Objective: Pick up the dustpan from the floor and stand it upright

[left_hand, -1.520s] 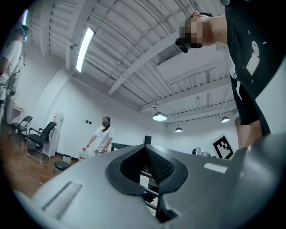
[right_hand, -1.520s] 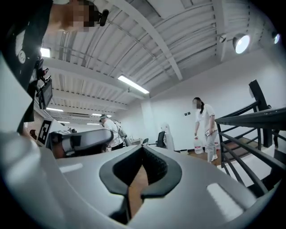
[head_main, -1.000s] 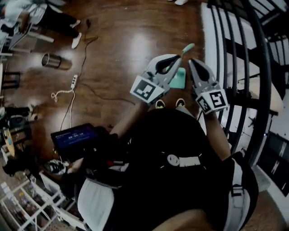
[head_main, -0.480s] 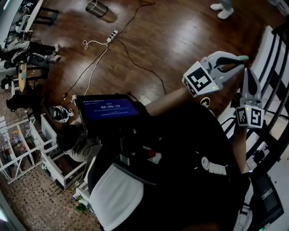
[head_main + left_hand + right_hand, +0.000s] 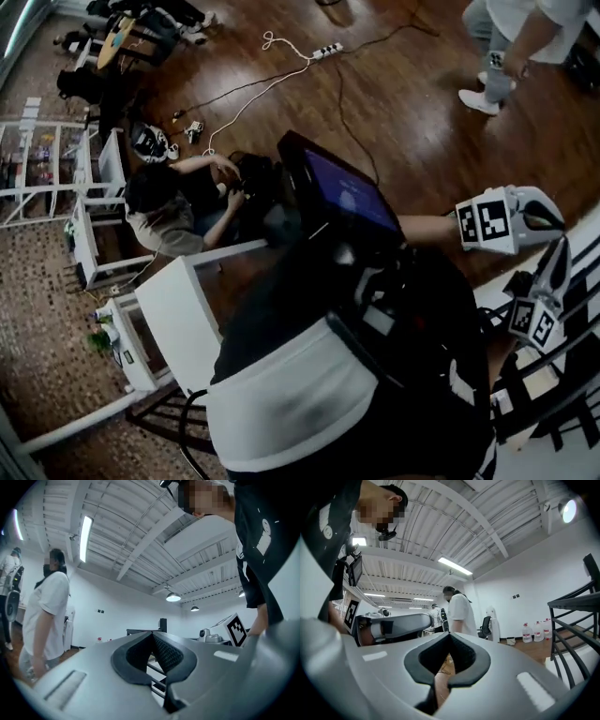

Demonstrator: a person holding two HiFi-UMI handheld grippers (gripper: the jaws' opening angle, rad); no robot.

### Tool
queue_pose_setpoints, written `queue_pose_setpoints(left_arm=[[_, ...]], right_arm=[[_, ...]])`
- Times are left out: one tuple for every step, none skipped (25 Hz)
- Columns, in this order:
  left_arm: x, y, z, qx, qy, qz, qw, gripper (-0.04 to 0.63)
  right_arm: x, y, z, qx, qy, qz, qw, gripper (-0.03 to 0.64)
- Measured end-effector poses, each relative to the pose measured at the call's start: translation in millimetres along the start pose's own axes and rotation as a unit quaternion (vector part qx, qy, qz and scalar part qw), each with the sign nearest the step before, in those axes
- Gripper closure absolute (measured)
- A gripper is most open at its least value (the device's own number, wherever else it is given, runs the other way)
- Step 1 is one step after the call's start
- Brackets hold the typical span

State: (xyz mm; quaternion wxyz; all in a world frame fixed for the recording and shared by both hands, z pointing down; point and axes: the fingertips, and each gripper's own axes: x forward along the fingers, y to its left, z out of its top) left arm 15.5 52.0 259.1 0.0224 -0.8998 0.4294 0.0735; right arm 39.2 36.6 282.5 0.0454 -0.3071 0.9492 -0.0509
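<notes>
No dustpan shows in any view at this moment. In the head view both grippers sit at the right edge, beside the wearer's dark torso. My left gripper (image 5: pixel 561 219) is the upper one, and my right gripper (image 5: pixel 562 251) points up just below it. In the left gripper view, my left gripper (image 5: pixel 152 634) has its dark pads meeting with nothing between them. In the right gripper view, my right gripper (image 5: pixel 450 637) is shut the same way, holding nothing. Both cameras look level across the room.
A person in white (image 5: pixel 516 28) stands near, also seen in the left gripper view (image 5: pixel 44 616). Another person (image 5: pixel 169 202) sits by white shelving (image 5: pixel 173 319). A power strip (image 5: pixel 323 52) and cables lie on the wood floor. A black railing (image 5: pixel 576 606) is at the right.
The head view has swung round, so both grippers slid to its right edge. The teal dustpan seen by the grippers earlier is out of view now. Both grippers look unchanged.
</notes>
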Motion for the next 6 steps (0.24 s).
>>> queue_pose_setpoints(left_arm=[[-6.9, -1.0, 0.4, 0.001, 0.002, -0.001, 1.0, 0.58], [-13.8, -1.9, 0.8, 0.001, 0.004, 0.0, 1.0, 0.58], [-18.9, -2.8, 1.0, 0.0, 0.005, 0.001, 1.0, 0.58], [-21.9, -3.8, 1.3, 0.0, 0.006, 0.003, 1.0, 0.58], [-23.6, -4.9, 1.7, 0.0, 0.005, 0.004, 1.0, 0.58], [-24.7, -6.0, 2.1, -0.001, 0.005, 0.004, 1.0, 0.58]], right_arm=[[-1.0, 3.9, -6.0, 0.006, 0.001, -0.003, 1.0, 0.615], [-2.0, 8.2, -11.2, 0.013, 0.003, -0.004, 1.0, 0.615], [-2.8, 11.7, -14.2, 0.017, 0.005, -0.003, 1.0, 0.615], [-3.7, 13.7, -15.5, 0.019, 0.006, -0.003, 1.0, 0.615], [-4.7, 14.5, -15.9, 0.021, 0.007, -0.004, 1.0, 0.615], [-5.8, 14.8, -16.0, 0.023, 0.008, -0.004, 1.0, 0.615]])
